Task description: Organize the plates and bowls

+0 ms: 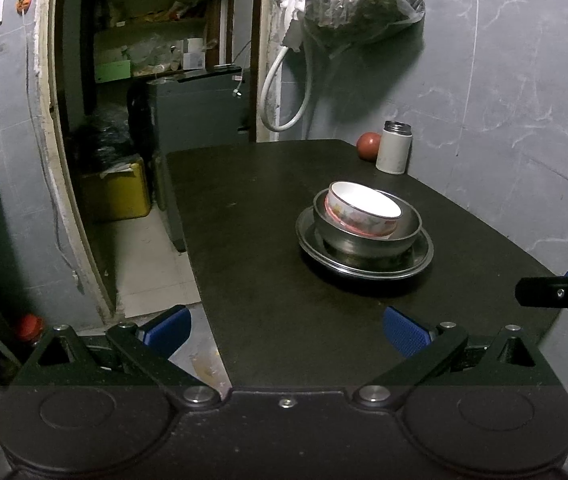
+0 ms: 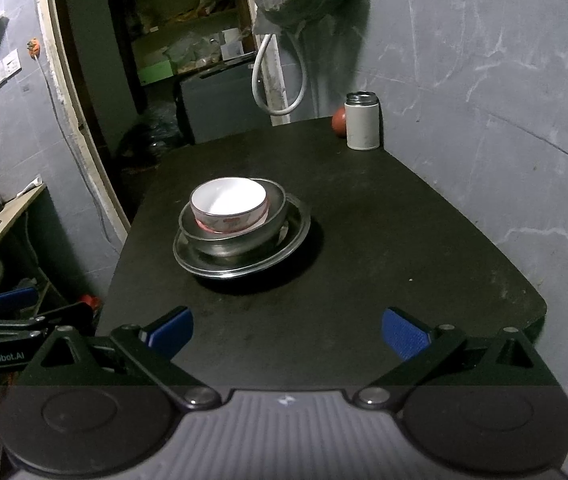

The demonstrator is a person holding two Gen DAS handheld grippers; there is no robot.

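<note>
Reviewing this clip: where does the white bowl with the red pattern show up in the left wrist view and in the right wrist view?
Left wrist view: white bowl sits right of centre, nested tilted in the steel bowl on the steel plate.
Right wrist view: white bowl sits left of centre, in the same stack.
Shared landmark: the white flask at the table's far corner, by the wall.

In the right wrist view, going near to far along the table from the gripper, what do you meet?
Right gripper, open → steel plate → steel bowl on it → white bowl nested inside → white flask at the far edge. The red fruit sits beside the flask, so its order is unclear.
</note>
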